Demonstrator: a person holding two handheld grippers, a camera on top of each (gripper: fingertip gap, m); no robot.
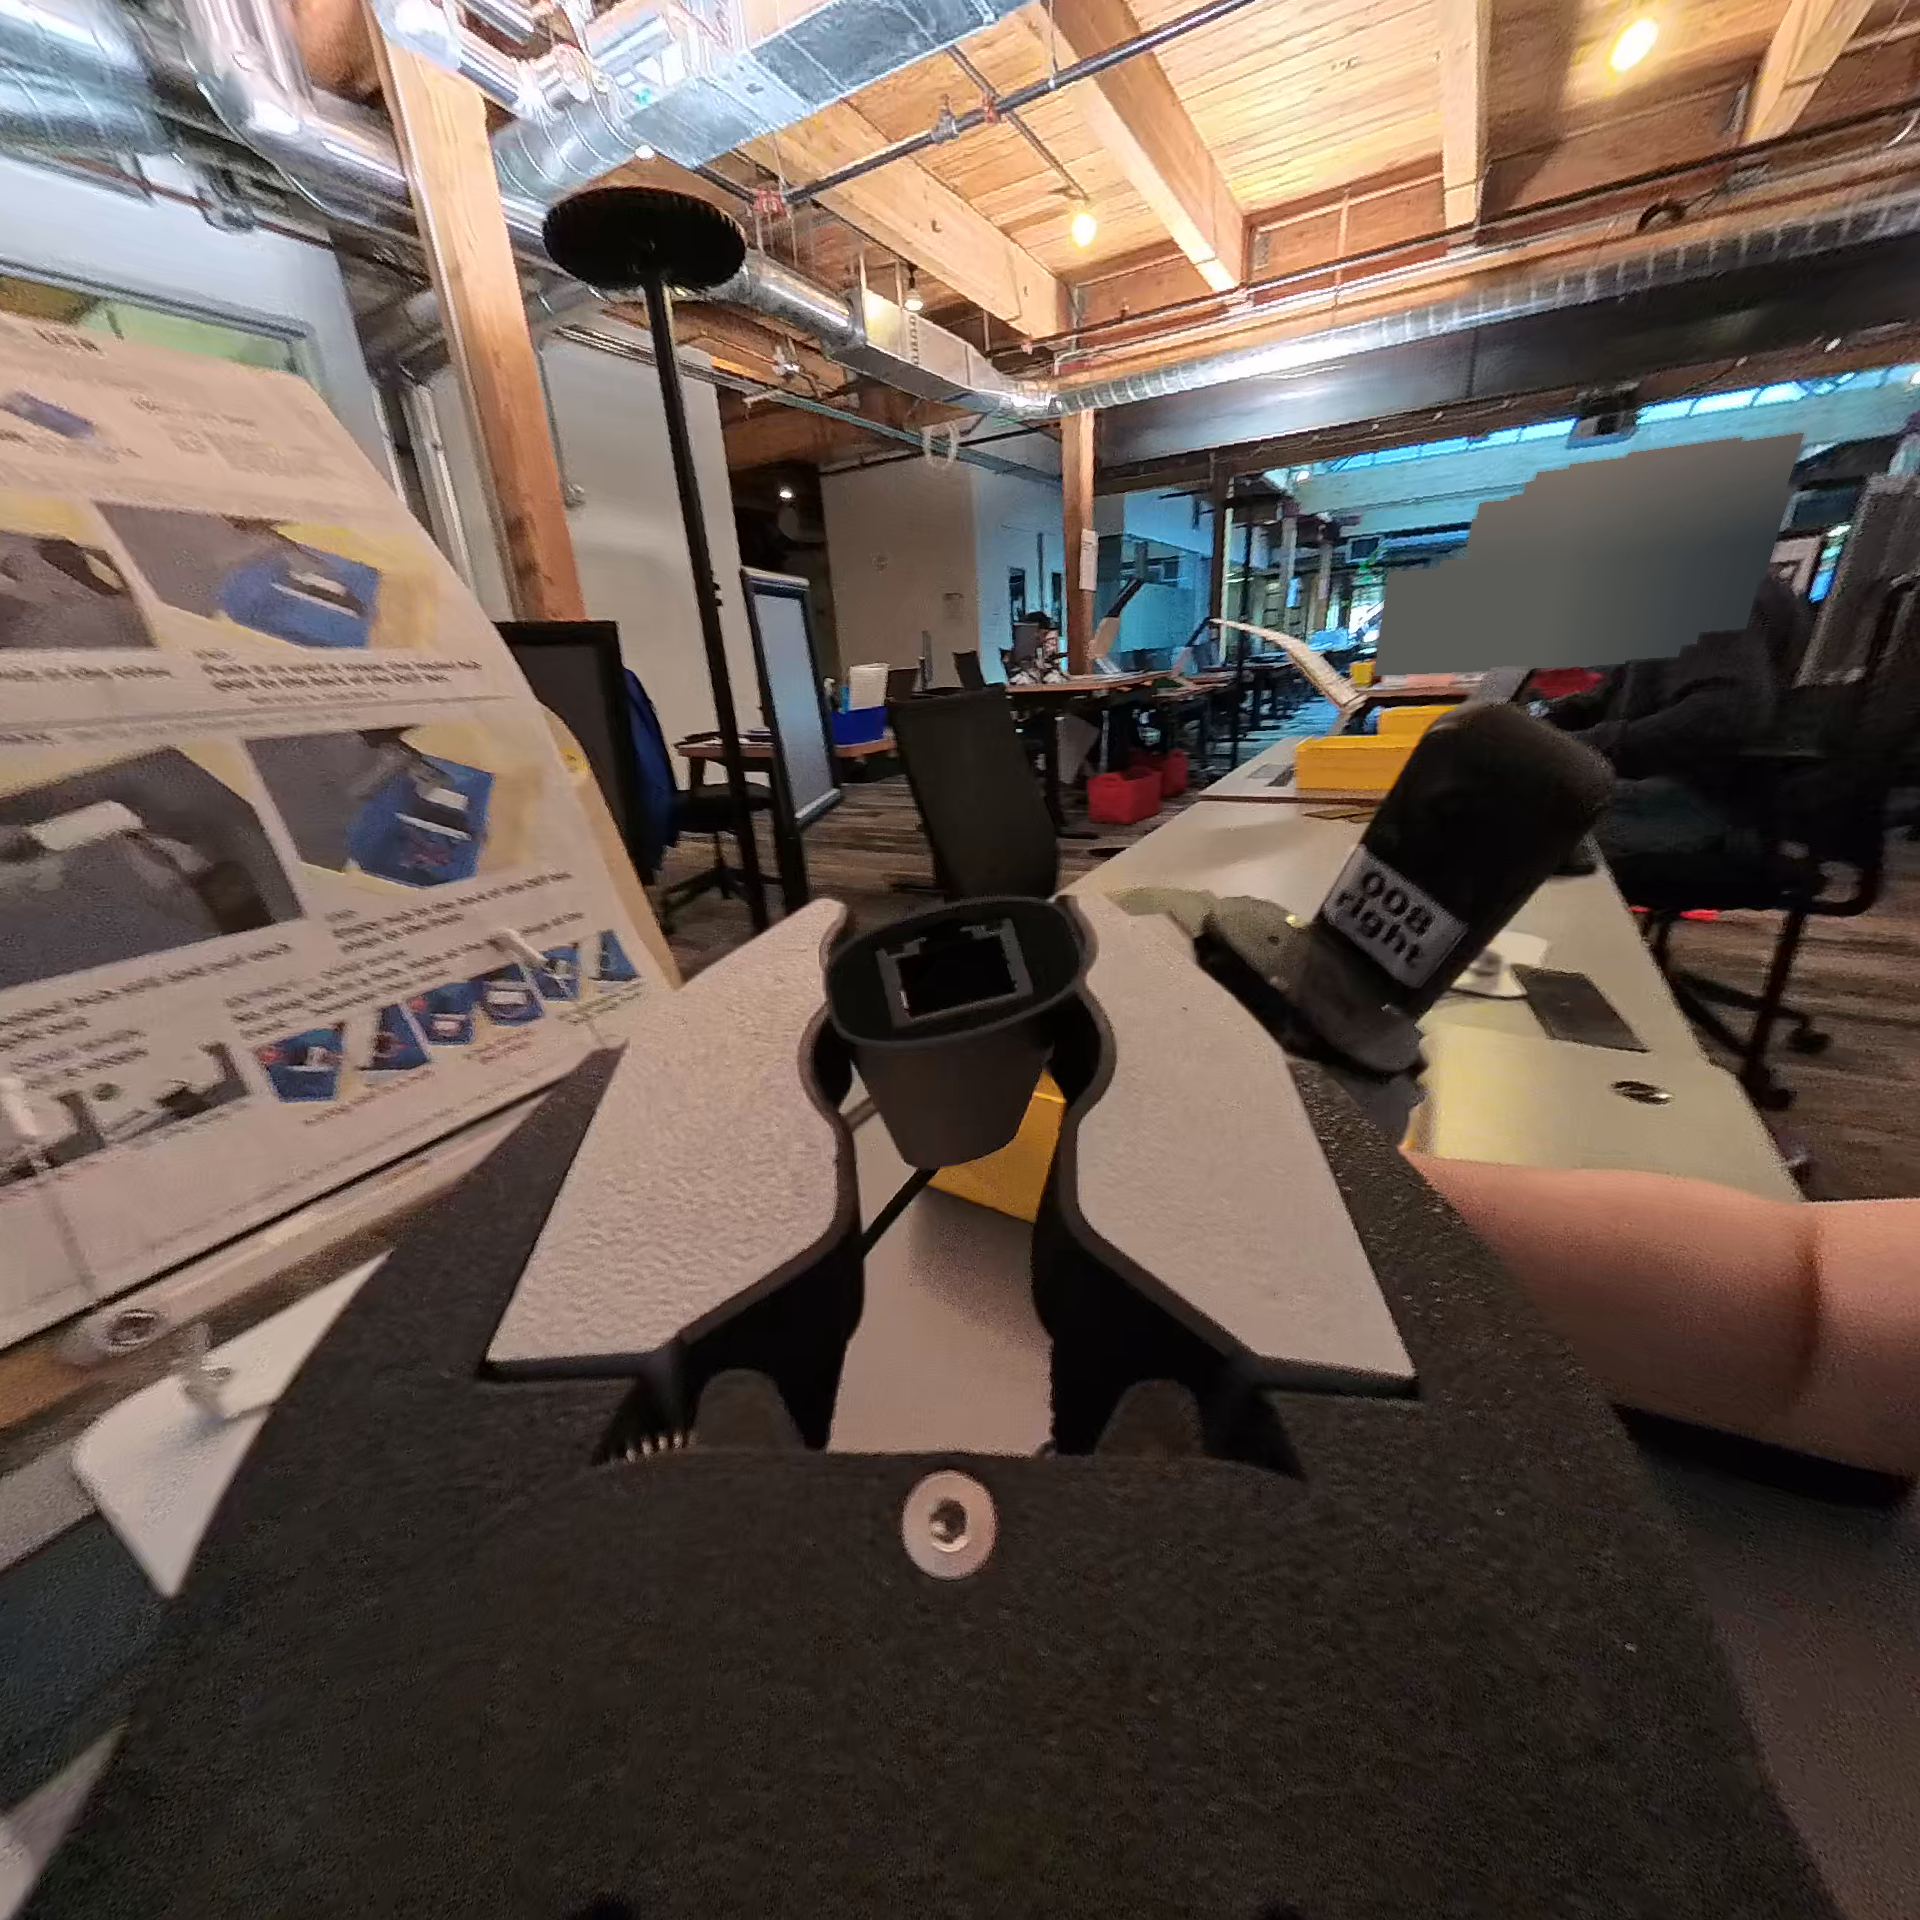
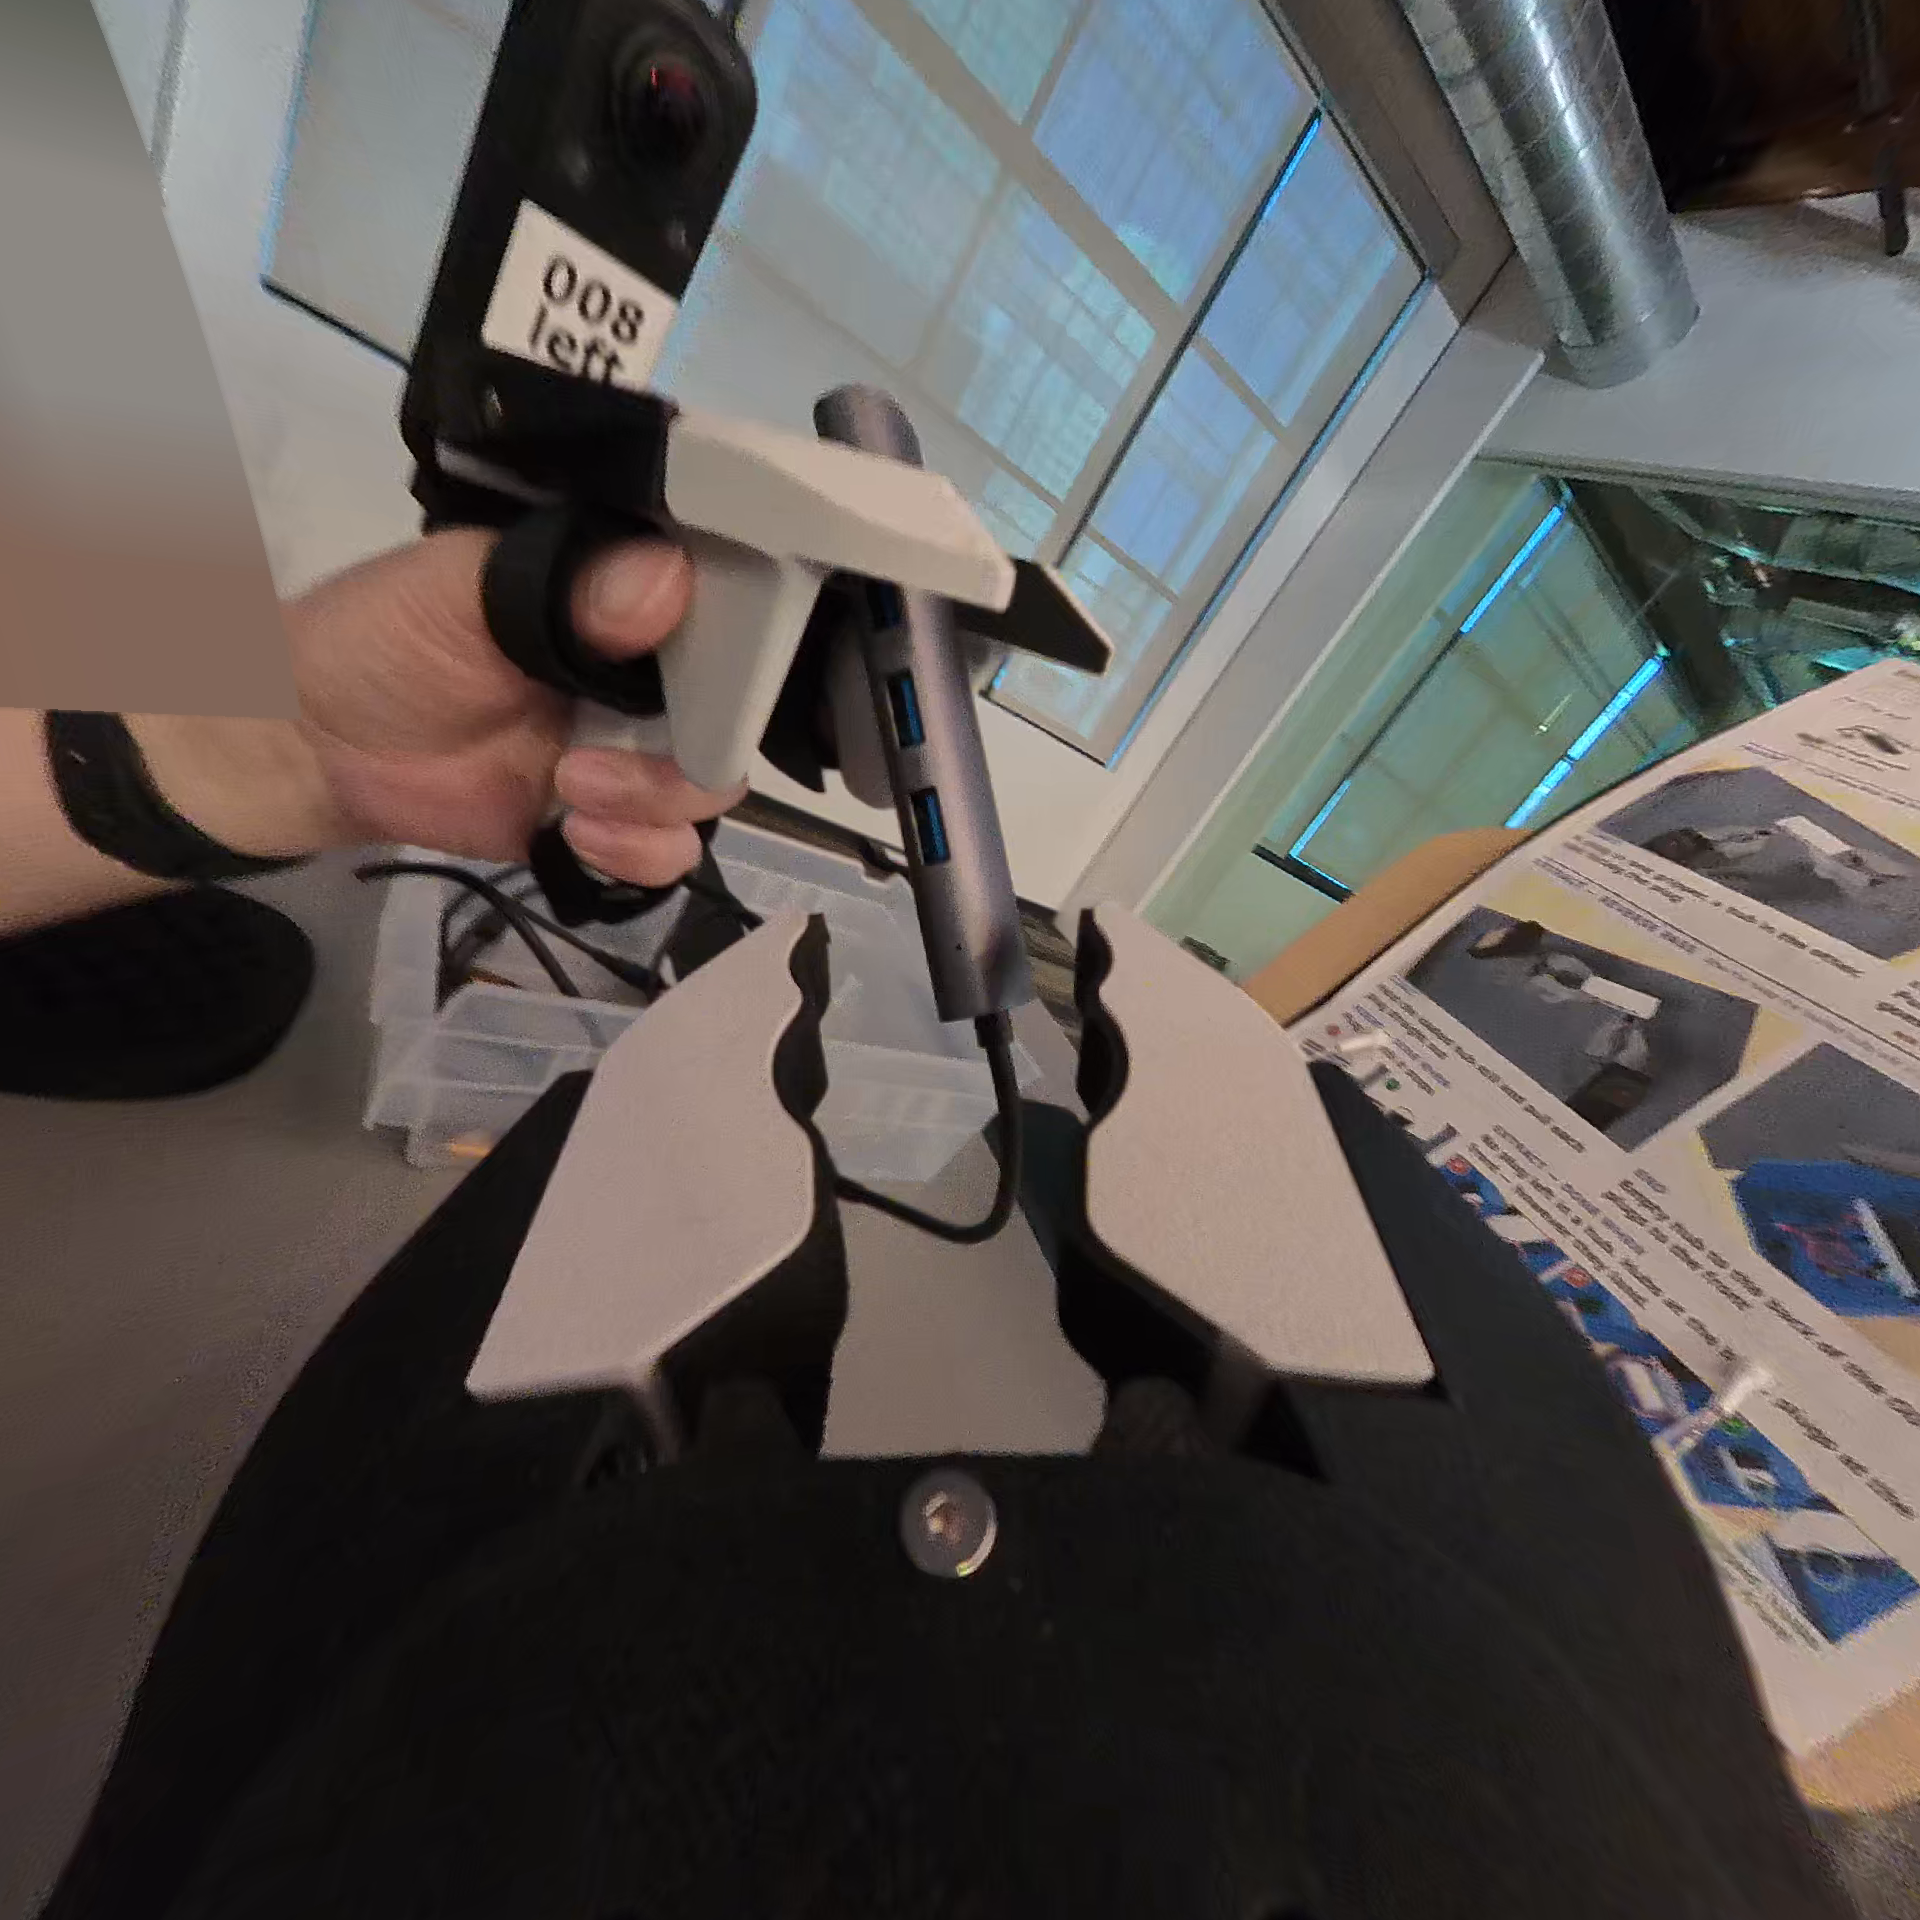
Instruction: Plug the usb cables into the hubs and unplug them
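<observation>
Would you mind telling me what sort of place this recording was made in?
Most likely an open-plan office or workshop in a converted industrial building: exposed timber ceiling beams, bare metal ducting, and rows of desks with office chairs.

I see a grey table [image 2: 156, 1226]. On it lies a clear plastic bin [image 2: 499, 1029] with black cables inside, and a printed instruction sheet [image 2: 1662, 1091] to the right. In my left wrist view the table [image 1: 1558, 1101] carries a yellow box [image 1: 1003, 1179] and a black flat plate [image 1: 1579, 1003].
</observation>
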